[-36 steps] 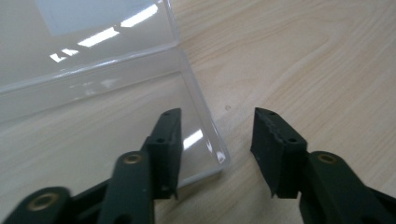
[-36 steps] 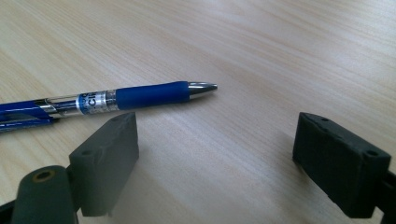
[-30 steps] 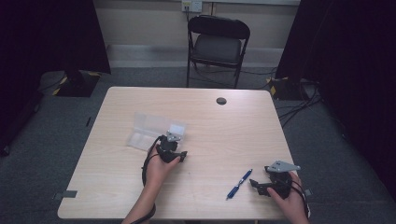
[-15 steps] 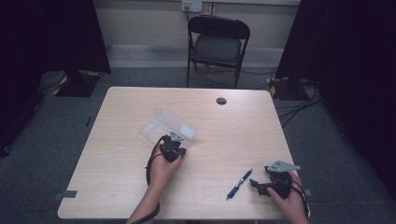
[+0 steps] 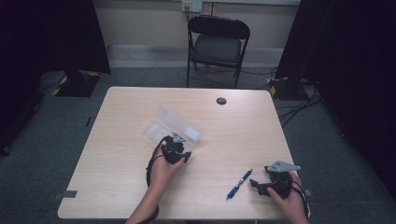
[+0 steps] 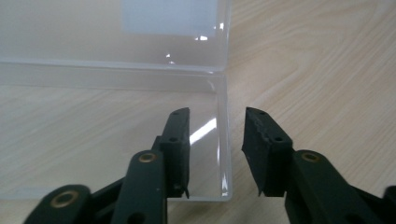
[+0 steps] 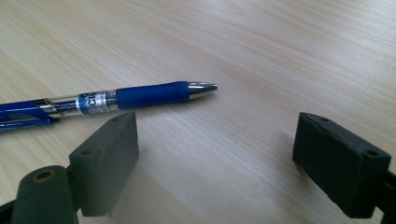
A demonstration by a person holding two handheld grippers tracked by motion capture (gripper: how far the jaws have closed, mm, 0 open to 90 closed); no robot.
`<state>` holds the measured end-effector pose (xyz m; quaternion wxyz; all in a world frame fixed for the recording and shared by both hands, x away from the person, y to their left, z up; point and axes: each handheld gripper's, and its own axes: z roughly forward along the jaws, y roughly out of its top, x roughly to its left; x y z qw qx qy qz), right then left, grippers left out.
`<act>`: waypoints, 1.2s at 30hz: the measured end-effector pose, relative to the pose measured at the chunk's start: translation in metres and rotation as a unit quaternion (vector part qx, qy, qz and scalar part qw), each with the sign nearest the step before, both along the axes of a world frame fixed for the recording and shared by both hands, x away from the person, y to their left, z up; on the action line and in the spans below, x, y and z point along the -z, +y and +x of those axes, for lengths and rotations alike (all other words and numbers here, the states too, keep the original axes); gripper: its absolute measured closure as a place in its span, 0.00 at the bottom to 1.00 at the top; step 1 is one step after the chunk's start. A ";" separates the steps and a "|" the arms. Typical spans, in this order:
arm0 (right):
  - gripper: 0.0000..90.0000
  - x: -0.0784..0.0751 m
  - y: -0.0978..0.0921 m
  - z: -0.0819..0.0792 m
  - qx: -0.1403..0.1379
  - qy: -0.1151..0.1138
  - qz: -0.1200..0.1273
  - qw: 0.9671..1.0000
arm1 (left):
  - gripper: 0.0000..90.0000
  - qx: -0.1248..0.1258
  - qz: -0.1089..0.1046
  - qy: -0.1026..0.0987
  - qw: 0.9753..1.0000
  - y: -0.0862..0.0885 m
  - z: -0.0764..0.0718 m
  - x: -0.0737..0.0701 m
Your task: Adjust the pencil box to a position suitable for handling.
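The clear plastic box (image 5: 172, 127) lies open left of the surface's (image 5: 116, 186) centre; the left tool (image 6: 217, 140) straddles its side wall, jaws spread. The right tool (image 7: 215, 163), spread, sits at four o'clock beside a blue pen (image 7: 107, 100).

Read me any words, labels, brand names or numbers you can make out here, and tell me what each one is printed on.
"Ci": white letters on the blue band of the pen, partly turned away in the right gripper view; the rest cannot be read.
White label on the lid of the clear plastic box: looks blank or too blurred to read.
Wall outlet plate behind the chair: too small to read.
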<state>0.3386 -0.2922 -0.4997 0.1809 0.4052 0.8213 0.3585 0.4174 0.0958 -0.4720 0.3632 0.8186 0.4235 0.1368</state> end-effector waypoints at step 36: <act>0.15 0.000 0.001 0.000 0.002 0.001 0.000 1.000 | 0.38 -0.164 -0.020 -0.008 0.986 0.060 0.012 0.016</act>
